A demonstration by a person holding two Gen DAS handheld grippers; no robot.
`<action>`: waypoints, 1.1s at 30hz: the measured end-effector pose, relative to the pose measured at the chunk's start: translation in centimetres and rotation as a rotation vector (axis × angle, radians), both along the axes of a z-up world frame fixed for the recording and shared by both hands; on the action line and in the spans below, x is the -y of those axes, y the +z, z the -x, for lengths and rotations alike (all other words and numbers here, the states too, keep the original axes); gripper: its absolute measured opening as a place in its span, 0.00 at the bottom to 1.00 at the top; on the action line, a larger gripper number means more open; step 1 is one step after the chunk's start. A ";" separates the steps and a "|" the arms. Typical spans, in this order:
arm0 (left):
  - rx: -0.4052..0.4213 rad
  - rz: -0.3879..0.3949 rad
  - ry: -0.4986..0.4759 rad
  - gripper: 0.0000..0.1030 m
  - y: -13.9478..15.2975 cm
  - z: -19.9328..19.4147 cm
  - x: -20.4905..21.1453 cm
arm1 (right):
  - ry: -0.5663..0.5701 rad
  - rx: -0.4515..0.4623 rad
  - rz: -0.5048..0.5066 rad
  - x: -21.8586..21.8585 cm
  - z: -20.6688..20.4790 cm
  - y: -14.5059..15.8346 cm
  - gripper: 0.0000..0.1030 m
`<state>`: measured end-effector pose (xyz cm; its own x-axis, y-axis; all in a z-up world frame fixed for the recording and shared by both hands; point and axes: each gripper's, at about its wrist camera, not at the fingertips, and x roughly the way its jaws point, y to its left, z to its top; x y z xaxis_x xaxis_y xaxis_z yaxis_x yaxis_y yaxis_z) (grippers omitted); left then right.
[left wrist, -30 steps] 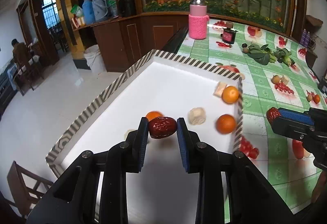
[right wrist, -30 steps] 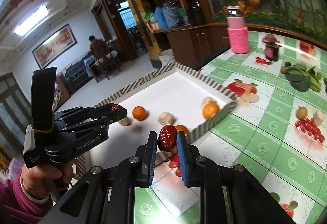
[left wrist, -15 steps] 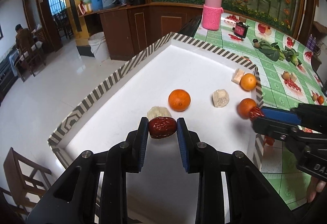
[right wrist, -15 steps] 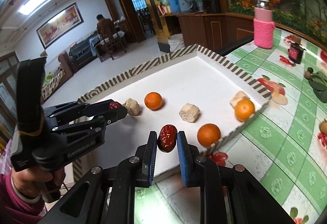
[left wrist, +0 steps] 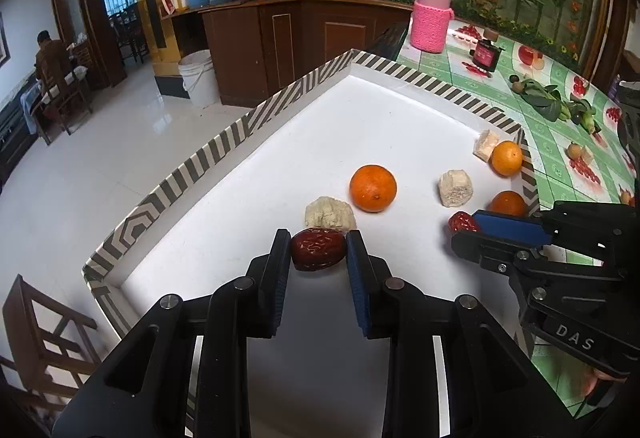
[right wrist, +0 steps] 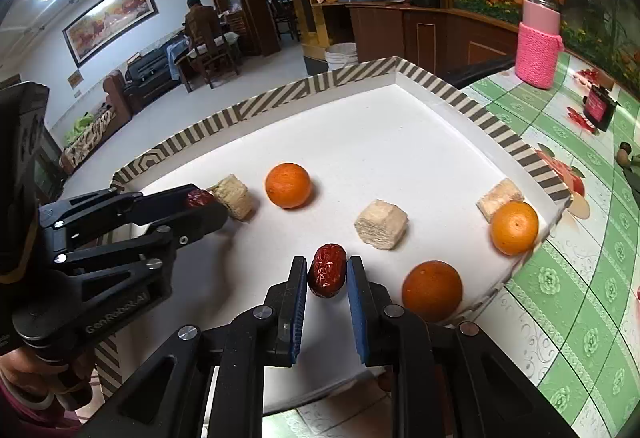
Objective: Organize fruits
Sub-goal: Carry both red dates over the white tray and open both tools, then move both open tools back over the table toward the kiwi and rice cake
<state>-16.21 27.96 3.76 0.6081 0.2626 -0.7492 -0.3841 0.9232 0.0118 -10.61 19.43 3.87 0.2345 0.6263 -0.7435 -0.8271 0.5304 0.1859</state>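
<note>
Your tray (left wrist: 420, 126): three oranges (left wrist: 373, 188), three pale chunks (left wrist: 329, 213) loose inside | two wrinkled red dates (left wrist: 318, 249) clamped above tray floor, one per gripper.

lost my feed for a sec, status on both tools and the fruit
Left tool shut on a red date. Right tool shut on another date. Both over white tray. Oranges, beige chunks close below.

left gripper (left wrist: 318, 252) clamped, right gripper (right wrist: 327, 274) clamped

the left gripper (left wrist: 319, 249) clamps a red date (left wrist: 318, 249) over the tray (left wrist: 224, 142) near its front-left corner, a pale chunk (left wrist: 329, 213) just beyond. the right gripper (left wrist: 476, 228) grips another date (left wrist: 462, 222) by the right edge.
</note>
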 end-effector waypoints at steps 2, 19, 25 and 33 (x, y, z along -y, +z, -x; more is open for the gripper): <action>-0.003 -0.001 0.003 0.27 0.0 0.0 0.0 | -0.003 0.002 0.009 0.0 0.2 -0.1 0.19; 0.064 -0.025 0.049 0.55 1.6 0.9 0.7 | -0.073 0.046 -0.104 3.6 1.7 2.9 0.23; 0.106 -0.035 0.035 0.55 2.9 0.6 2.4 | -0.141 0.107 -0.174 6.3 2.5 4.8 0.23; 0.159 -0.044 -0.031 0.55 4.4 -0.8 6.3 | -0.288 0.134 -0.174 10.8 1.4 5.1 0.24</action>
